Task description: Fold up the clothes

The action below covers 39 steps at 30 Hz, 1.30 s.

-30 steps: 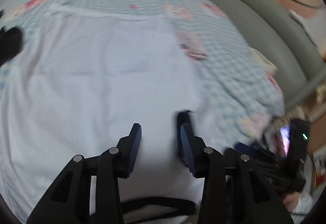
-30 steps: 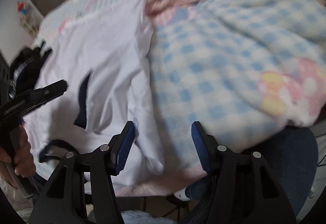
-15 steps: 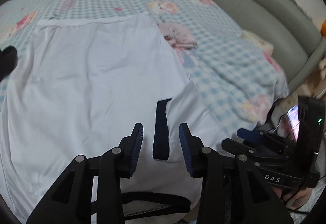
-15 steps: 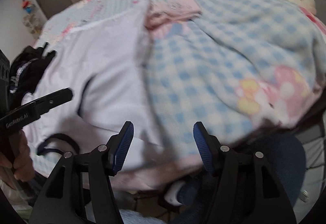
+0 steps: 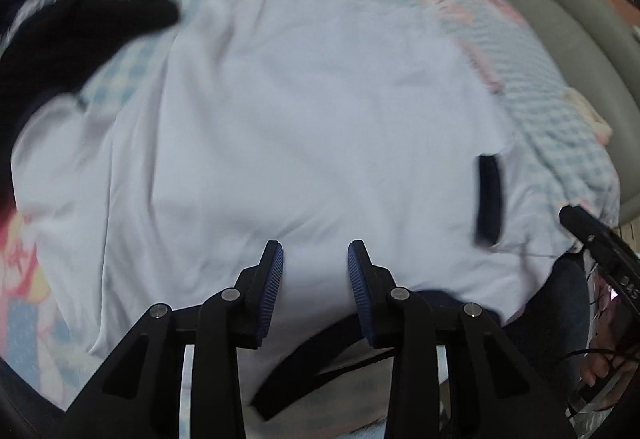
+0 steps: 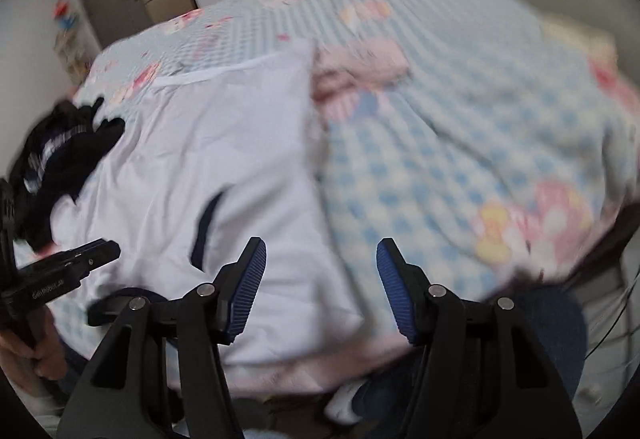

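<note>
While the white short-sleeved shirt with dark navy trim (image 5: 304, 127) lies spread flat on the blue-checked cartoon-print bed cover (image 5: 560, 119), the fold looks barely begun: both tools are only lining up on its near edge.

Left wrist view: the left hand-held gripper (image 5: 316, 271), low in the frame, hangs over the shirt's near hem with its jaws closing and no cloth pinched between them; a navy sleeve cuff (image 5: 489, 199) sits at right, a heap of black clothing (image 5: 60, 39) at upper left.
Right wrist view: the right hand-held gripper (image 6: 320, 279) stands wide apart and empty over the shirt's right edge; next it likely must drop onto that sleeve, pinch it, and carry it inward.
</note>
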Tool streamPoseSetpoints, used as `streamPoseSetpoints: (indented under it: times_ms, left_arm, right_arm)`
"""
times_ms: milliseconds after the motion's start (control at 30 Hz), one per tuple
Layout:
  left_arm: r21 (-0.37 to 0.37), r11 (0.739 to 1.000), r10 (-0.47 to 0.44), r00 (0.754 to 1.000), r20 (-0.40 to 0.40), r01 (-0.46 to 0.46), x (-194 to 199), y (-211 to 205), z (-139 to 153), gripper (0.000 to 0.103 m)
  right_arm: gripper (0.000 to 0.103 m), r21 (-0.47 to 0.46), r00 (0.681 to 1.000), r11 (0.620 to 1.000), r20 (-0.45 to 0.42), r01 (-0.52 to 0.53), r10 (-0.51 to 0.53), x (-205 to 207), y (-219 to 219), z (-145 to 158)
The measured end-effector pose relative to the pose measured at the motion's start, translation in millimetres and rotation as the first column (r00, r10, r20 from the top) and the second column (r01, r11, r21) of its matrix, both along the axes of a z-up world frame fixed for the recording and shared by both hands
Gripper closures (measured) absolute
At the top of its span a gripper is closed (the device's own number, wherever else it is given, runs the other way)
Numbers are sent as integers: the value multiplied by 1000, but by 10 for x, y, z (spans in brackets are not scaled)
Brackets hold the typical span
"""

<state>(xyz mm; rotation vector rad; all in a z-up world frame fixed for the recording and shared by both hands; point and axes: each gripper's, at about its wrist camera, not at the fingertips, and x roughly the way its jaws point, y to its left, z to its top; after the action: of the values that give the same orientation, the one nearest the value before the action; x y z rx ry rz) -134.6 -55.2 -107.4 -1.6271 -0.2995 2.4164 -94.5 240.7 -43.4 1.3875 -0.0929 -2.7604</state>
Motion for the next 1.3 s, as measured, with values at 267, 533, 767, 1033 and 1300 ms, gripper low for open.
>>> streamPoseSetpoints:
  times_ms: [267,533,767,1033,1300]
  left_arm:
    - [58,998,-18,998,57,15,306,-157,-188,64]
    - [151,982,127,987,-95,-112,410,-630,94,64]
    - [223,917,374,909,-187,-331,595,-1556,346,57]
    - [190,893,439,883,-168,-408,541,-2041,282,55]
    - [194,860,495,864,-94,-472,500,-2340,34,34]
  right_arm:
    - [45,-78,954,969,171,-234,245,-39,-910,-643]
    - [44,-39,957,966,138,-254,257,247,-860,-542]
    - [45,-52,964,977,162,-205,211,273,-673,-570]
    - [44,-15,954,960,110,-280,280,-59,-1146,-260]
    - [42,-48,908,921,150,-388,390,-391,-2046,-425]
